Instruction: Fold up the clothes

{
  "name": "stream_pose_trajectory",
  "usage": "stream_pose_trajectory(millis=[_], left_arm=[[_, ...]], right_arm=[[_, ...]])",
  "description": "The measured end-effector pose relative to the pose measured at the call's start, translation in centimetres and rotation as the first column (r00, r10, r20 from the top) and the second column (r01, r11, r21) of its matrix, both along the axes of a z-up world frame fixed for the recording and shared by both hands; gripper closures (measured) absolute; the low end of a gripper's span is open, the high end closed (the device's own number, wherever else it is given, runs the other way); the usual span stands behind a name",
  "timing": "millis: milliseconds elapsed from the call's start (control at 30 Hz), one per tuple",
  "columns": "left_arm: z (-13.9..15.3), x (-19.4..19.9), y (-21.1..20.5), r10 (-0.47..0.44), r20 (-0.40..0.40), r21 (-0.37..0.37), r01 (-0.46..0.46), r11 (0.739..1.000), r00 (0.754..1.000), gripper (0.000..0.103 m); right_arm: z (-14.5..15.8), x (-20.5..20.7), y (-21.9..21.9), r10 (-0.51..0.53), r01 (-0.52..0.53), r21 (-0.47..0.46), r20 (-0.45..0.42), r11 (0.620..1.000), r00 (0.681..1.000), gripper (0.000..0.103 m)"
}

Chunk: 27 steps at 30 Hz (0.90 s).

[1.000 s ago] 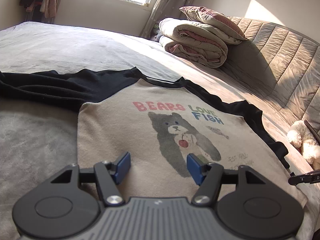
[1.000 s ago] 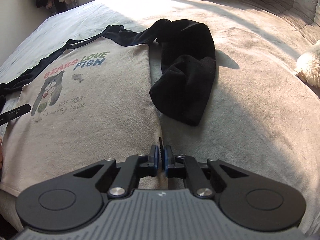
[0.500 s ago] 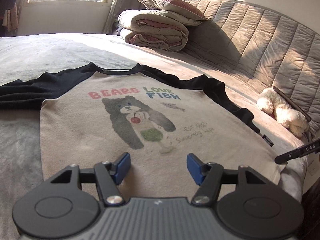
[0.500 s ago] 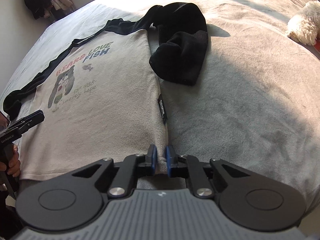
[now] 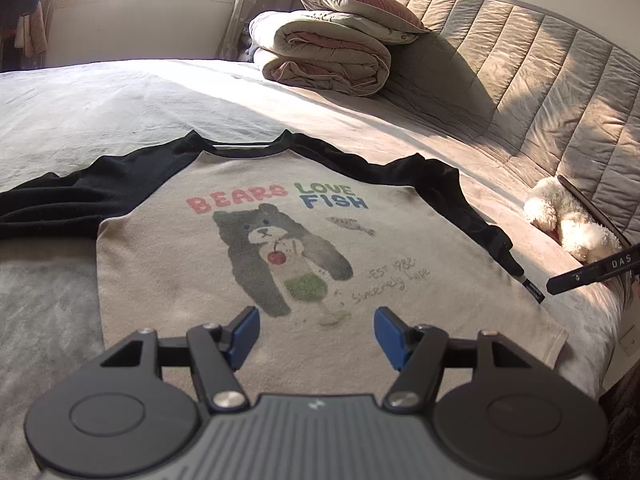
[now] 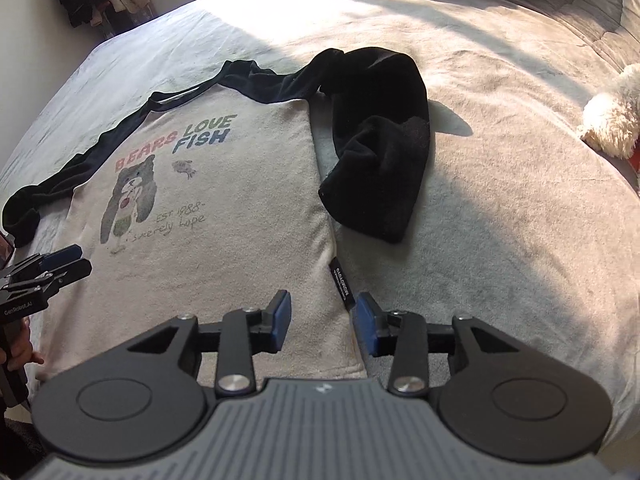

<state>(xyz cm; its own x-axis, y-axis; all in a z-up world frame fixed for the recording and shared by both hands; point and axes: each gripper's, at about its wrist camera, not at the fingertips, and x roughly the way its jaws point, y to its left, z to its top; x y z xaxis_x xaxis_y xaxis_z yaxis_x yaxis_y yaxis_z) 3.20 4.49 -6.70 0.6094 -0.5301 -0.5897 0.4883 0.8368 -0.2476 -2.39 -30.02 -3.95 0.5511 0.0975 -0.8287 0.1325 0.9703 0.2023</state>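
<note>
Shirt (image 5: 280, 248) lay flat, print up, mid-frame on the bed (image 5: 120, 96); no fold made yet, sleeves still out. Left tool (image 5: 316, 330) spread, empty. Right tool (image 6: 322, 320) was opening over the side seam, gripping nothing.

Each gripper (image 5: 316, 330) is black with a grey ridged middle, silver screws and blue pads (image 6: 280, 316). White letters mark the left one (image 6: 24, 306), maybe "GenRobot.AI".

Left tool (image 5: 316, 334) agape, right tool (image 6: 322, 322) opening, empty
</note>
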Motion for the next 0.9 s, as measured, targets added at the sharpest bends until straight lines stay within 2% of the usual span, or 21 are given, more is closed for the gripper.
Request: stream_pose_trajectory(millis=[300, 400, 567, 667, 767, 900], left_arm=[[2.0, 2.5, -0.2, 0.104, -0.105, -0.040, -0.109, 0.993, 0.989, 0.035], [1.8, 3.4, -0.5, 0.122, -0.122, -0.050, -0.129, 0.990, 0.985, 0.029], [1.2, 4.7, -1.3, 0.131, -0.140, -0.052, -0.139, 0.989, 0.981, 0.018], [0.8, 5.4, -1.7, 0.140, -0.140, -0.050, -0.148, 0.988, 0.980, 0.011], [0.3, 6.1, -1.8, 0.155, -0.150, -0.050, -0.165, 0.985, 0.976, 0.010], [-0.6, 7.1, -1.4, 0.181, -0.184, -0.074, -0.197, 0.978, 0.966, 0.010]], right_arm=[[-0.2, 4.7, -0.9, -0.069, 0.069, -0.009, -0.010, 0.998, 0.998, 0.059], [0.0, 7.1, -1.2, -0.104, 0.104, 0.008, -0.001, 0.995, 0.995, 0.054], [-0.5, 10.8, -1.6, -0.158, 0.158, 0.028, 0.002, 0.987, 0.987, 0.053], [-1.1, 12.6, -1.8, -0.169, 0.169, 0.002, 0.014, 0.986, 0.985, 0.051], [-1.8, 13.5, -2.4, -0.187, 0.189, -0.045, 0.039, 0.981, 0.982, 0.045], [-3.0, 14.2, -4.4, -0.243, 0.246, -0.055, 0.059, 0.968, 0.968, 0.044]])
